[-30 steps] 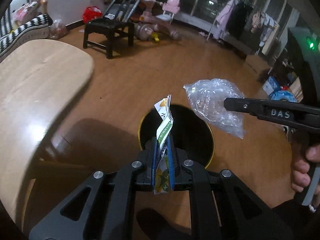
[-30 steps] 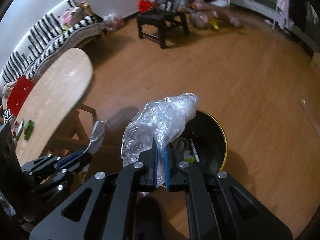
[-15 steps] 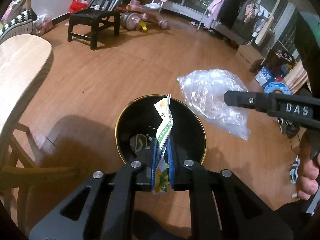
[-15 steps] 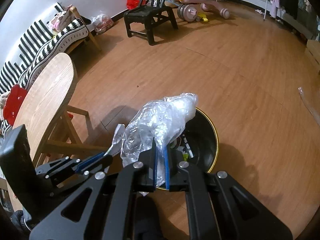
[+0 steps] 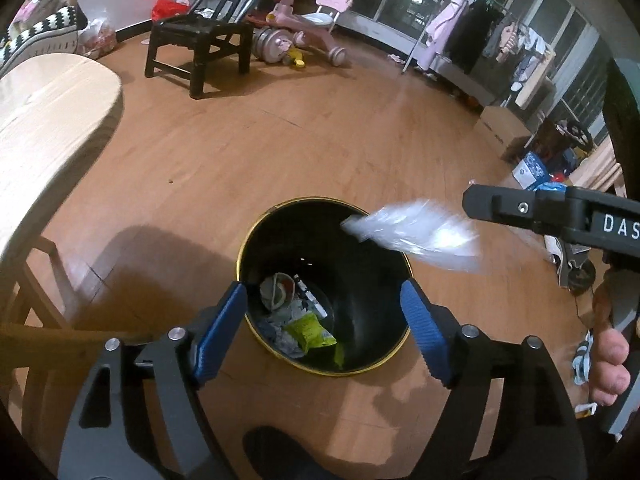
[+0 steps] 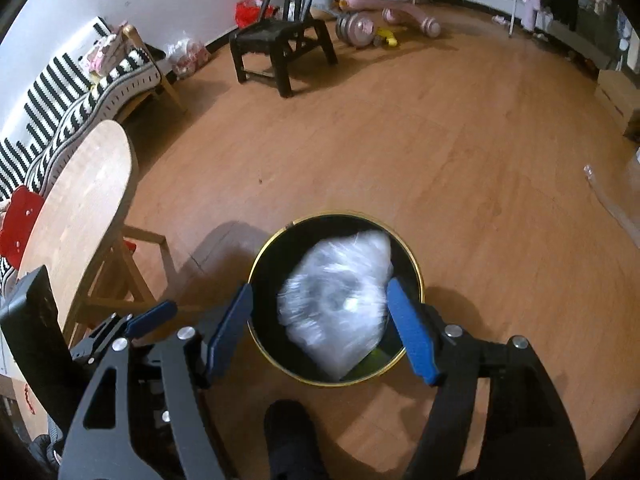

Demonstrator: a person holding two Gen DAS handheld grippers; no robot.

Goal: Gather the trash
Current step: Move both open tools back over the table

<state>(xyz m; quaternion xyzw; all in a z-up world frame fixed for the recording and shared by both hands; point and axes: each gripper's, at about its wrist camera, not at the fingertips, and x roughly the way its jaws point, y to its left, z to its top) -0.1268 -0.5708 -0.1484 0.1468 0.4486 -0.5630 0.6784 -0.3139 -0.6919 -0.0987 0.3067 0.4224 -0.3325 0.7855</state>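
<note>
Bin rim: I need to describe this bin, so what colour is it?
Gold, on a black bin; clearest in the left wrist view.

The only readable text is "DAS" in white capitals, cut off at the picture's edge, on the black side of the right hand-held gripper (image 5: 552,216) in the left wrist view. Print on the green wrapper (image 5: 310,330) in the bin (image 5: 256,236) is too small to read.

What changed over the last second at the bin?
Both grippers let go: the left gripper is opening with nothing between its pads, and the green-and-white wrapper it held now lies in the black bin. The right gripper is opening too, and the clear plastic bag is blurred, dropping over the bin mouth. The left view closed in on the bin. Bin, table and black stool stayed put.
</note>
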